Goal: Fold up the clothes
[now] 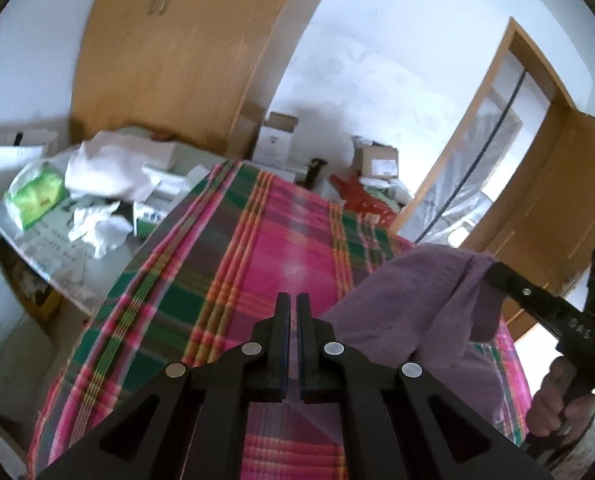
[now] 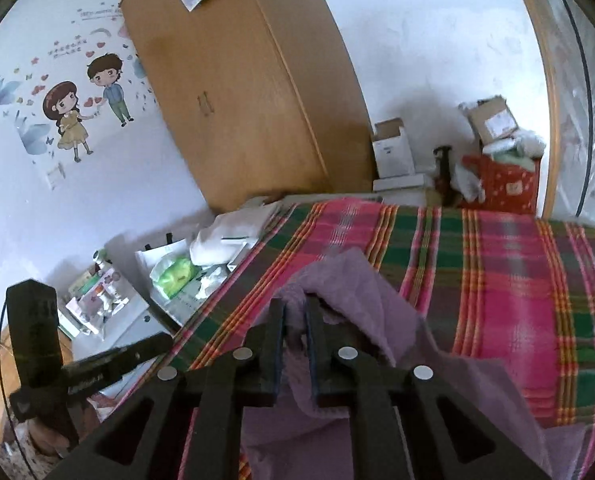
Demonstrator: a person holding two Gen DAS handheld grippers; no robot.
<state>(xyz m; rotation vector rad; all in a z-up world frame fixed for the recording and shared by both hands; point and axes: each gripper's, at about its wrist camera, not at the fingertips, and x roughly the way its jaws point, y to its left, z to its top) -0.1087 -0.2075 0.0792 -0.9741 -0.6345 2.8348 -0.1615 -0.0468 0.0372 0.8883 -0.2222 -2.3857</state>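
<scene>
Right claw (image 2: 296, 316) pinching purple cloth (image 2: 361, 292) (fuzzy), plaid bedspread (image 2: 497, 280) beneath

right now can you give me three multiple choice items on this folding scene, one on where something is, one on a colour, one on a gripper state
1. Where is the wooden wardrobe?
A. against the wall beyond the bed
B. lying on the bed
C. behind the glass door

2. What colour is the cloth being handled?
A. white
B. purple
C. yellow

3. How does the right gripper stand?
A. wide open above the bare bedspread
C. out of both views
B. closed on the cloth

Answers:
1 A, the wardrobe stands upright at the wall past the far edge of the plaid bedspread.
2 B, the cloth shows purple in both wrist views.
3 B, purple fabric sits pinched between its fingers, while the left gripper is shut with nothing between its fingers.
</scene>
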